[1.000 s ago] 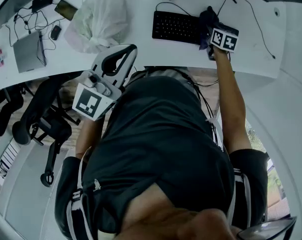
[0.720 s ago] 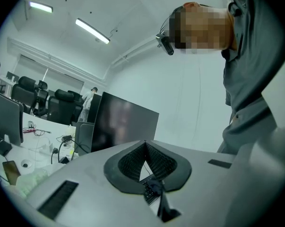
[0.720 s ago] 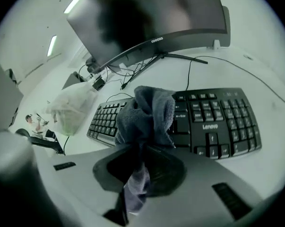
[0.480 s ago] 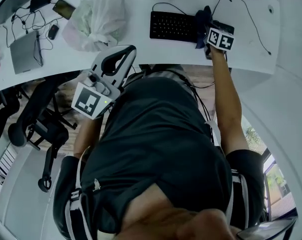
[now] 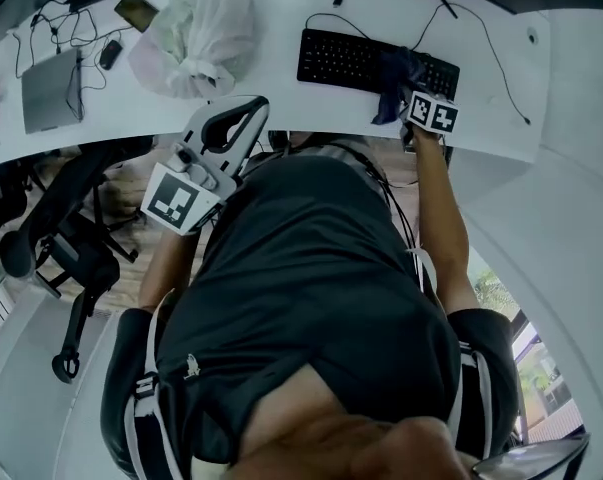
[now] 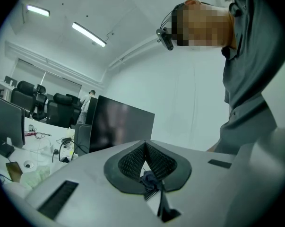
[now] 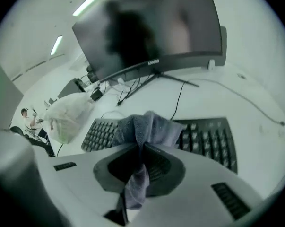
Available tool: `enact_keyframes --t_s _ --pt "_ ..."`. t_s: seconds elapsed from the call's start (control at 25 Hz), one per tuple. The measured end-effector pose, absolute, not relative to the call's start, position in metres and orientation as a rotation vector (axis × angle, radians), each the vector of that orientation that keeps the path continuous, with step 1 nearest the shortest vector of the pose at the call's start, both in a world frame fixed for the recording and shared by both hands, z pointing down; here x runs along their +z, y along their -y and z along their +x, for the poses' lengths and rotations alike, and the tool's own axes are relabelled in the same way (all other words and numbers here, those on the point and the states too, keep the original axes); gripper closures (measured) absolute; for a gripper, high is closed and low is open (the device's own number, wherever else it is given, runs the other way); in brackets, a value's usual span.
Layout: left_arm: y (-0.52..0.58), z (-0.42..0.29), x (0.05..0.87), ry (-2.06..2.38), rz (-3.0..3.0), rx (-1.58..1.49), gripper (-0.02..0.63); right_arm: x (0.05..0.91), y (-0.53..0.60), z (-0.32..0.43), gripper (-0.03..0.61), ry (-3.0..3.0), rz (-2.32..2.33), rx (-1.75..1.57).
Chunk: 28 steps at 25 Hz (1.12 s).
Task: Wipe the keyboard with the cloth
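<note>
Mid-wipe at far right: holding cloth (image 7: 144,126) against keyboard's (image 5: 349,60) right half, pinched in right gripper (image 7: 142,144), just clamped tighter. With left gripper (image 6: 145,143) pressed together, empty, idle near left. Next, likely: sweeping left across the rest.

Your keyboard (image 5: 341,58) is black and flat. It lies at about 12 o'clock from you on the white tabletop (image 5: 281,93), with its long side running across. The cloth (image 5: 391,73) is dark, soft and bunched, and it rests on the keyboard toward its 3 o'clock end. Your right hand-held gripper (image 7: 142,148) pinches one fold of it, and the jaws have just been closing further on it.
</note>
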<state>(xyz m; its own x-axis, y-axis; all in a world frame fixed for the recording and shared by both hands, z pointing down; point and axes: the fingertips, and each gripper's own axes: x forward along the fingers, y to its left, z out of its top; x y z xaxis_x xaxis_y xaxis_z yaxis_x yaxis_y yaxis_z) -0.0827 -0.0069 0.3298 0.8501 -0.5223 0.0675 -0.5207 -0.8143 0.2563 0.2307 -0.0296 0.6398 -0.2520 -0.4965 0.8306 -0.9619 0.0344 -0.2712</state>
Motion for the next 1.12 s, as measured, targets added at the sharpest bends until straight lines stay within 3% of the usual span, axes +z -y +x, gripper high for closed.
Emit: enact_keyframes --t_s 0.24,0.52,0.8,1.12 --pt "0.01 -0.041 0.316 0.886 2.74 0.01 0.609 0.65 0.087 0.298 0.541 1.714 1.374 0.986" --pt "0.009 0.014 0.32 0.96 2.699 0.02 0.609 0.663 -0.004 0.25 0.543 1.857 1.028 1.0" --pt "0.01 0.063 0.316 0.975 2.729 0.042 0.609 0.643 0.113 0.323 0.543 1.898 1.206 0.899" --pt "0.015 0.059 0.315 1.061 2.685 0.061 0.609 0.672 -0.018 0.27 0.545 1.94 0.848 1.086"
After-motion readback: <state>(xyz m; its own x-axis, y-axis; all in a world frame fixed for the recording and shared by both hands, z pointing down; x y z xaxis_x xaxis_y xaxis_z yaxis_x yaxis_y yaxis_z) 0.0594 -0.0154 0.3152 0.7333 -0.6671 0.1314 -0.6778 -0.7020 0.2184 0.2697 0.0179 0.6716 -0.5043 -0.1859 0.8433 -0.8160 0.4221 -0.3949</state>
